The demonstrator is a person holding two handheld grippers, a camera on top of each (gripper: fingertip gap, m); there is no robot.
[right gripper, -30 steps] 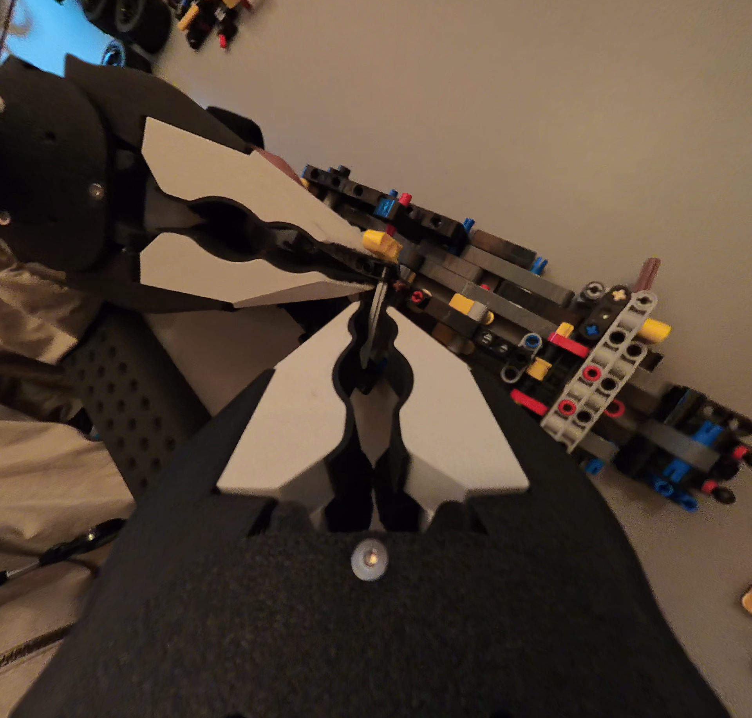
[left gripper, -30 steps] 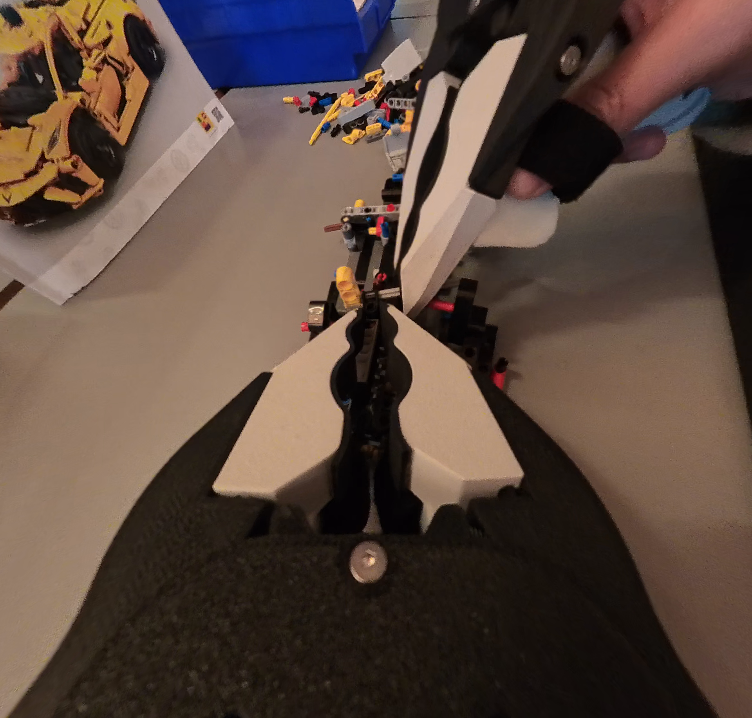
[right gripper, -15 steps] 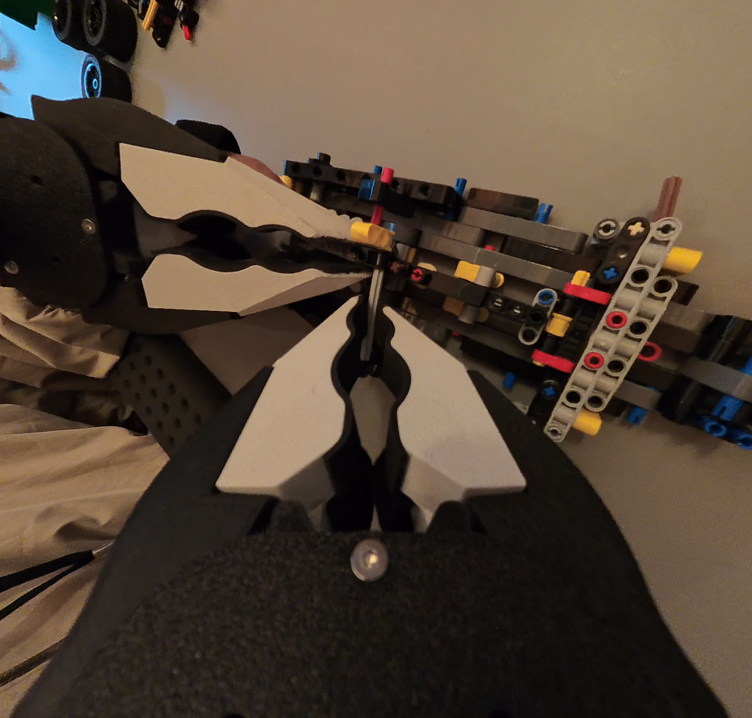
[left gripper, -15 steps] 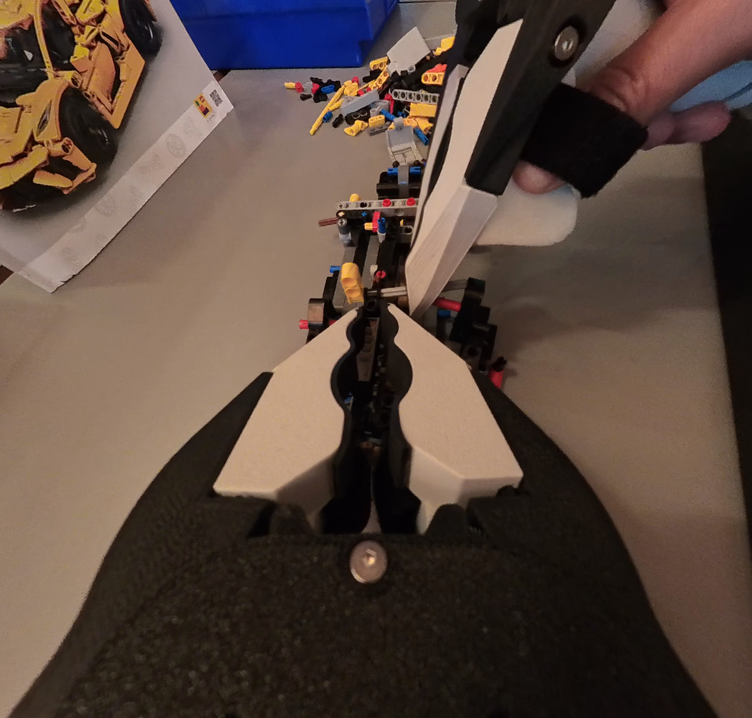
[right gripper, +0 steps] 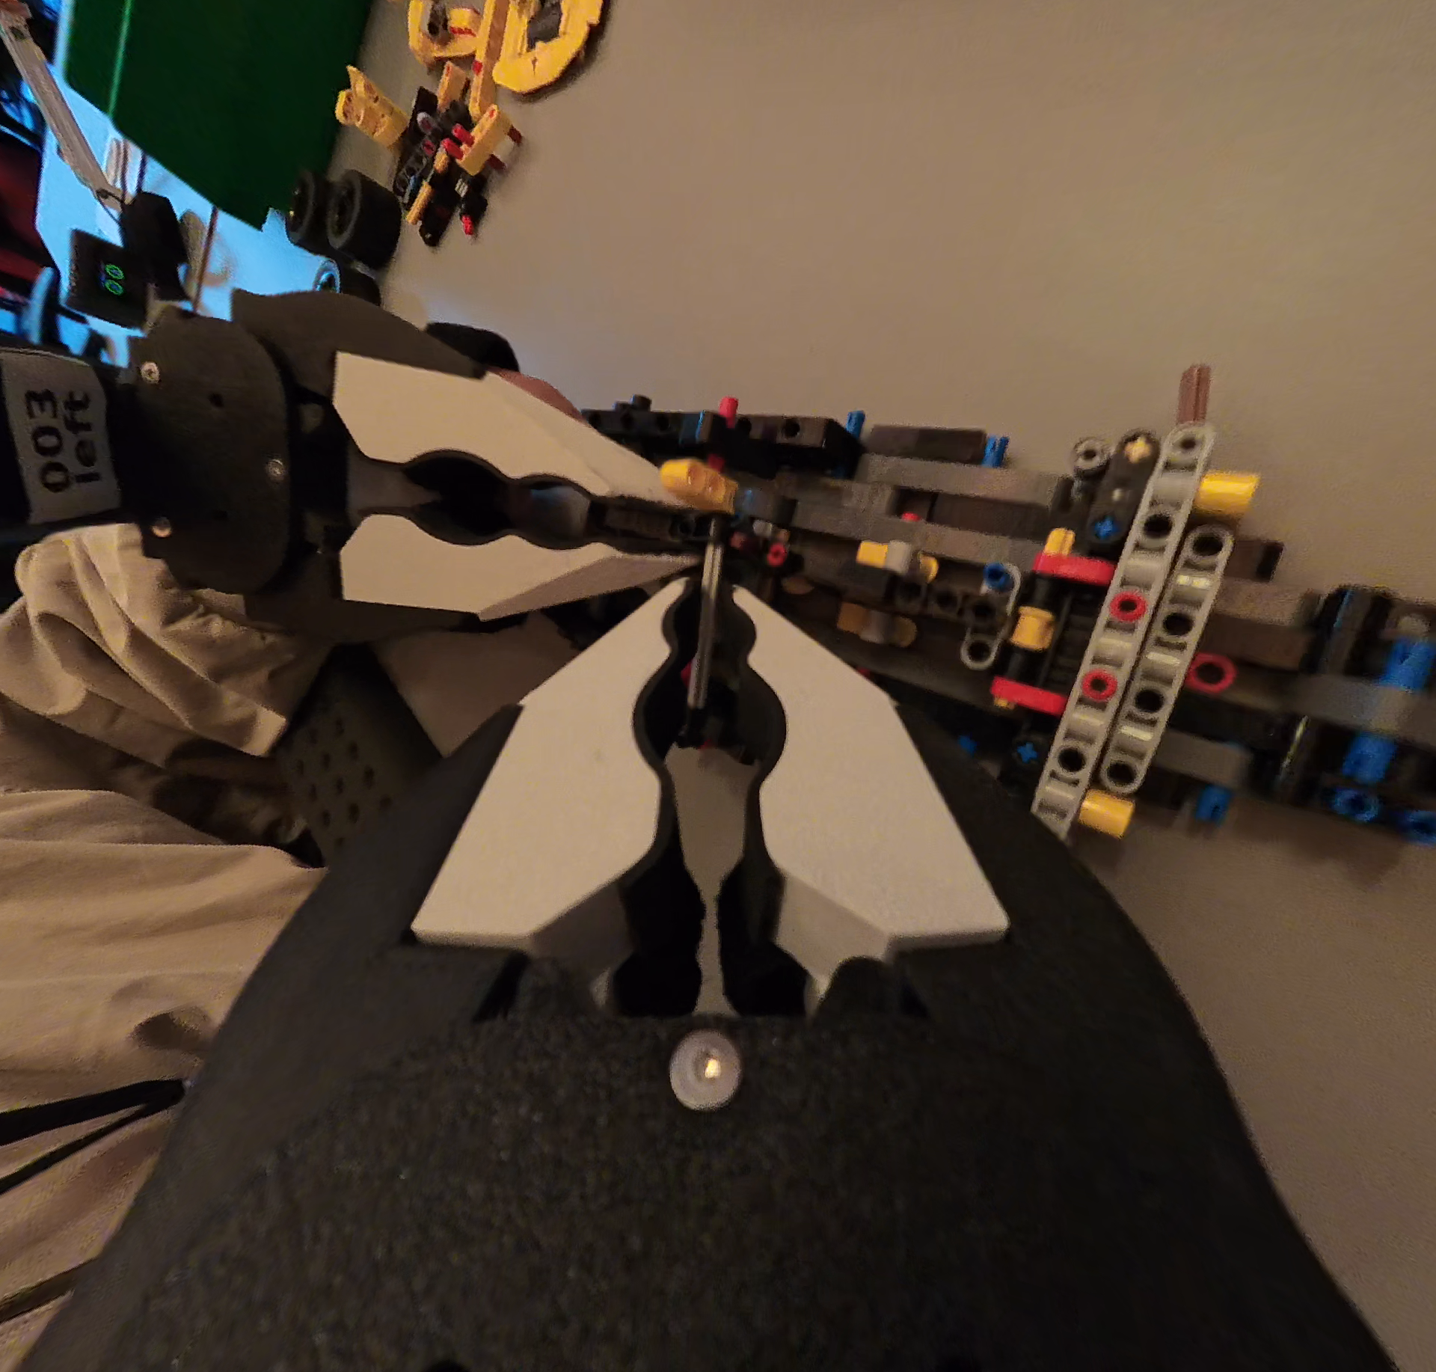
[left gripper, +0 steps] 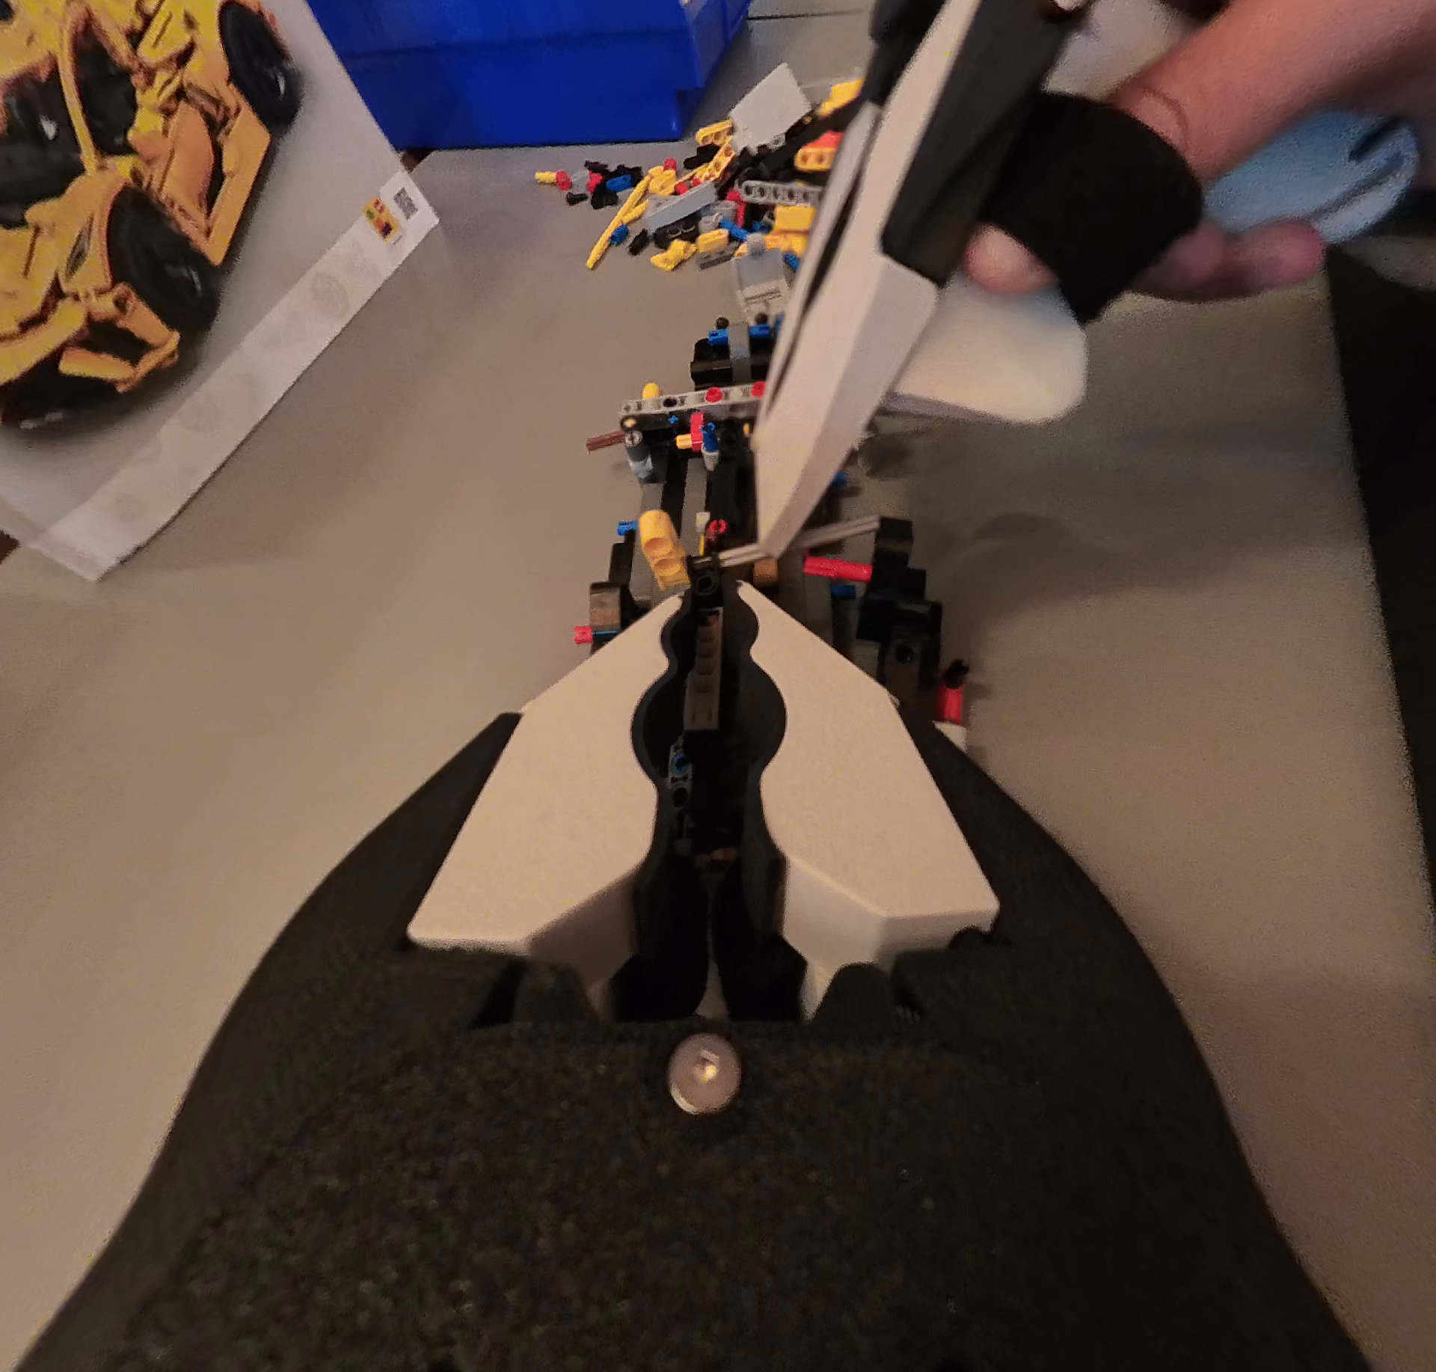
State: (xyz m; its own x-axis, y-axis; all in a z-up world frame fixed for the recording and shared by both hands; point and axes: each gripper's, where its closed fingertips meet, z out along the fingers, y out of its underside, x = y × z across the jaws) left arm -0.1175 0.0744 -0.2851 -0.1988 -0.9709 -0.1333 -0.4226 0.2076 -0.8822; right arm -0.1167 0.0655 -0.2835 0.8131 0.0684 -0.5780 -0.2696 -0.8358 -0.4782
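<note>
A long brick chassis (left gripper: 894, 604) of black and grey beams with red, blue and yellow pins lies on the grey table. My left gripper (left gripper: 709, 588) is shut on the black beam at its near end. My right gripper (right gripper: 709, 588) is shut on a thin grey axle (right gripper: 709, 620). The axle's far end meets the chassis (right gripper: 932, 495) beside a yellow connector (right gripper: 695, 480), just off the left gripper (right gripper: 684, 534) tips. In the left wrist view the right gripper (left gripper: 777, 538) reaches down from the upper right with the axle (left gripper: 812, 542) sticking out sideways.
A blue bin (left gripper: 528, 37) and a booklet picturing a yellow car (left gripper: 155, 208) lie at the far left. A pile of loose pieces (left gripper: 715, 192) lies beyond the chassis. Black wheels (right gripper: 350, 215), yellow bodywork (right gripper: 505, 6) and a green board (right gripper: 217, 52) sit farther off. Less than 4 cm separates the two grippers' tips. From either gripper's tips it is about 30 cm to the yellow car (left gripper: 155, 208).
The right gripper has turned and drawn slightly away from the chassis, so more of the axle shows between its tips and the beam. The left gripper keeps its hold.
</note>
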